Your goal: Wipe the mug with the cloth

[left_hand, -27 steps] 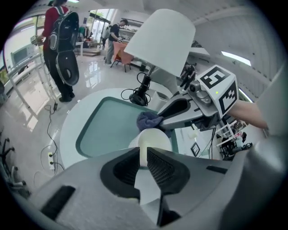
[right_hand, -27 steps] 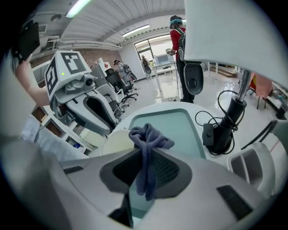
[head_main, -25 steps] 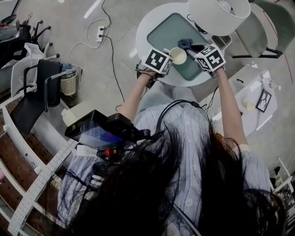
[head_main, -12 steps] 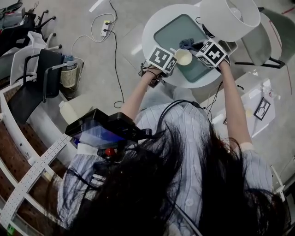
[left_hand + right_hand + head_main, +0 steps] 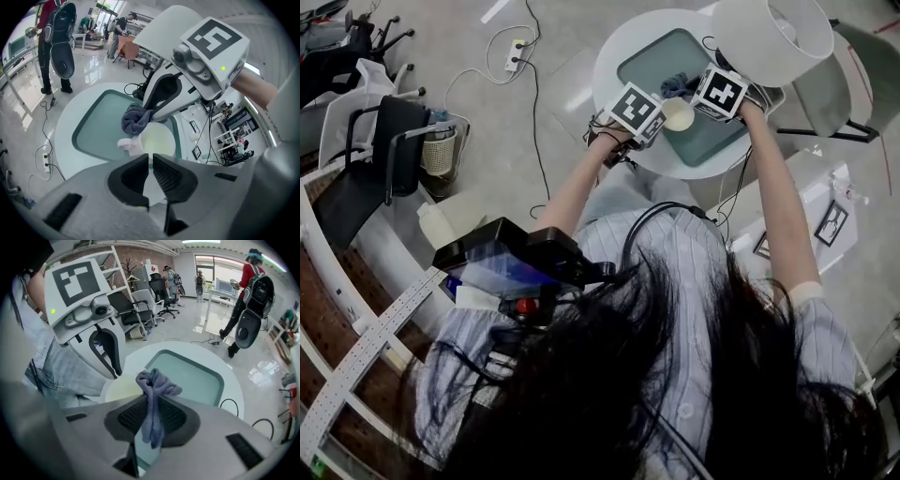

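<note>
The cream mug (image 5: 678,113) is held above the round table, and my left gripper (image 5: 659,120) is shut on its near wall. In the left gripper view the jaws (image 5: 151,157) pinch the mug's rim (image 5: 158,140); its pale handle (image 5: 125,144) points left. My right gripper (image 5: 688,95) is shut on a blue-grey cloth (image 5: 675,86). That bunched cloth (image 5: 136,118) rests against the mug's far rim. In the right gripper view the cloth (image 5: 153,385) sticks up between the jaws of my right gripper (image 5: 152,401), with the mug (image 5: 121,388) just beyond, to the left.
A round white table (image 5: 614,56) with a teal inset (image 5: 652,61) lies below the mug. A large white lampshade (image 5: 769,33) hangs at the right over the table's edge. Cables and a power strip (image 5: 514,54) lie on the floor. Chairs (image 5: 380,159) stand to the left. People stand far off (image 5: 248,310).
Both grippers have moved farther out over the table with the mug. The right gripper has closed in toward the left, bringing the cloth to the mug's rim.
</note>
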A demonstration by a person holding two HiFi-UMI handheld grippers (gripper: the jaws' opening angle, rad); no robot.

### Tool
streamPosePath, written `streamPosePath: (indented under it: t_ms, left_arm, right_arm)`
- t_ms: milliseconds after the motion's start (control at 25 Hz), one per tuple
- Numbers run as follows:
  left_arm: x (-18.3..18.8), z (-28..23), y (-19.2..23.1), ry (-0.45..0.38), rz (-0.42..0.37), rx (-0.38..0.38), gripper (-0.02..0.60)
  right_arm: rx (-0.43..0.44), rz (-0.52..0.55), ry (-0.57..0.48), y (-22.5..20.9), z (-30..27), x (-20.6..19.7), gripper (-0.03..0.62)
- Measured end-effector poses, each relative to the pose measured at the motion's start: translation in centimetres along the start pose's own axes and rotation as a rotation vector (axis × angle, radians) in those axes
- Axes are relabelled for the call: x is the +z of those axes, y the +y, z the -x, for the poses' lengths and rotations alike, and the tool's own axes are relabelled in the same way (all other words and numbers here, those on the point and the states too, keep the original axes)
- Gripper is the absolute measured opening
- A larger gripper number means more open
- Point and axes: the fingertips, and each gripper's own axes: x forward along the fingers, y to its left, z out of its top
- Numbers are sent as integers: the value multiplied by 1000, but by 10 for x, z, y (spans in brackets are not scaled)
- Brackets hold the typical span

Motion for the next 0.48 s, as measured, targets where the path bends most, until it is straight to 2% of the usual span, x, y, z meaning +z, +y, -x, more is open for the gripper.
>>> streamPosePath:
  t_ms: [200,480]
  left_arm:
    - [1,3,0,-19,11,-10,34]
    - [0,3,1,-40,26,-24,34]
  right_arm:
    - [26,40,59,-2,-3,14,89]
    - [22,27,53,0,-7,25,89]
